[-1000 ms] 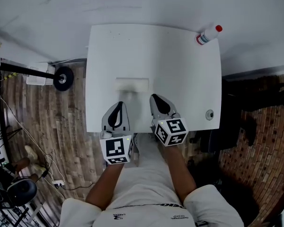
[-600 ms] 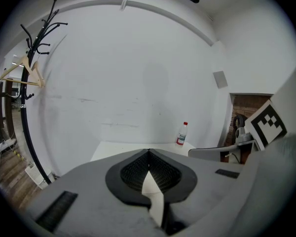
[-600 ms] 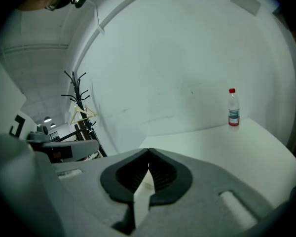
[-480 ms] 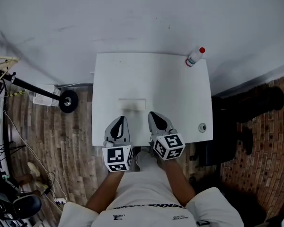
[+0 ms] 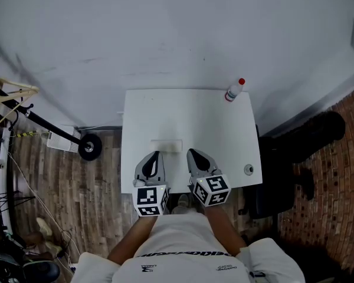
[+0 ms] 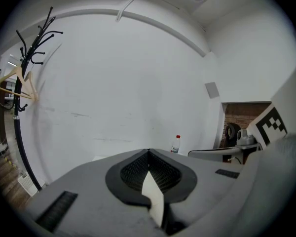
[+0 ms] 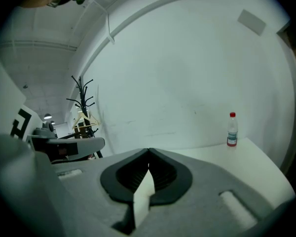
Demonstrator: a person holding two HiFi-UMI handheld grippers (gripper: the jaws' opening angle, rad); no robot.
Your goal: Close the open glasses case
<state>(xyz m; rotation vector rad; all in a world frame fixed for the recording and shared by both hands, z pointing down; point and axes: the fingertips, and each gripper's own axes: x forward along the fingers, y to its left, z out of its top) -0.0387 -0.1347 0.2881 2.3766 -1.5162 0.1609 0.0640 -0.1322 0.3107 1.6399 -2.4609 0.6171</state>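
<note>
A white rectangular table [image 5: 218, 134] stands against a white wall [image 5: 165, 34] in the middle of the head view. At its lower edge, the person's grey left gripper [image 5: 153, 156] and grey right gripper [image 5: 193, 154] are side by side. Each has its jaws pressed together with nothing between them. The pale, flat, rectangular glasses case [image 5: 166, 145] lies on the table just above the two tips and between them. It is too small to tell if its lid is up. A small clear plastic bottle with a red cap [image 5: 234, 90] stands at the table's upper right corner.
</note>
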